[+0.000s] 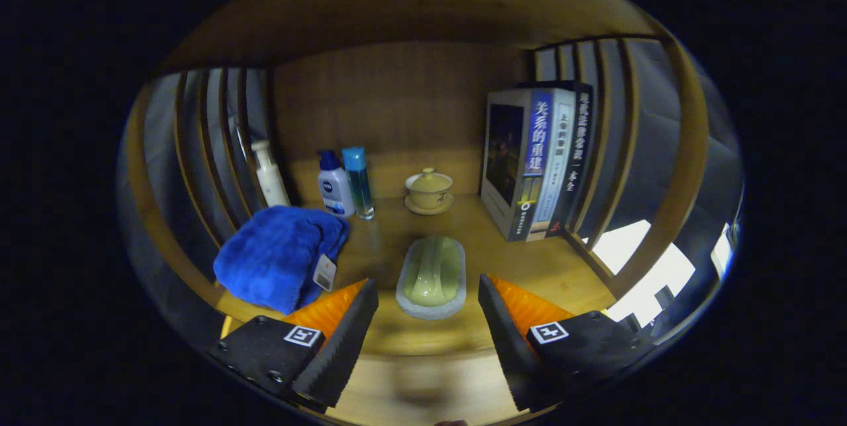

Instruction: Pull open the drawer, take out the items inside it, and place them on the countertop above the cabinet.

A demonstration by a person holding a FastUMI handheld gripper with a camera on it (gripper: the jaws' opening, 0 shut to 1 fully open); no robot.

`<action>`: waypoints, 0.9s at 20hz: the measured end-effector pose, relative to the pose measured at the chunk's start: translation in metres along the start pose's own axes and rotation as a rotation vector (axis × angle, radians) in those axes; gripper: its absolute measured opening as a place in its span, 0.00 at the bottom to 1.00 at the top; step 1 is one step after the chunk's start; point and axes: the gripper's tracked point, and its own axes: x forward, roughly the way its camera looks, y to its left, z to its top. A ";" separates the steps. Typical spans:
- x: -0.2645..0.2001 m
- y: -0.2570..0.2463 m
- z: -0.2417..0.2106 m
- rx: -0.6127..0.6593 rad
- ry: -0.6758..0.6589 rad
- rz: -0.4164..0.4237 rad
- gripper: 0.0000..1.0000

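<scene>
My gripper (429, 300) stands open above the front of a wooden countertop (562, 274). An oval grey dish holding a pale green piece (431, 275) lies on the wood between and just ahead of the fingertips, touching neither. A folded blue towel (281, 254) with a small tag lies beside the left finger (344, 333). The drawer itself is out of sight.
Beyond the dish stand a lidded yellow tea cup on a saucer (429, 191), a white-and-blue bottle (335, 189), a slim blue bottle (358, 181) and a white pump bottle (270, 176). Upright books (539, 165) stand on the right. Wooden slats (205, 148) wall both sides.
</scene>
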 end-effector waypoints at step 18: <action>-0.263 -0.030 -0.061 -0.080 -0.394 0.042 0.98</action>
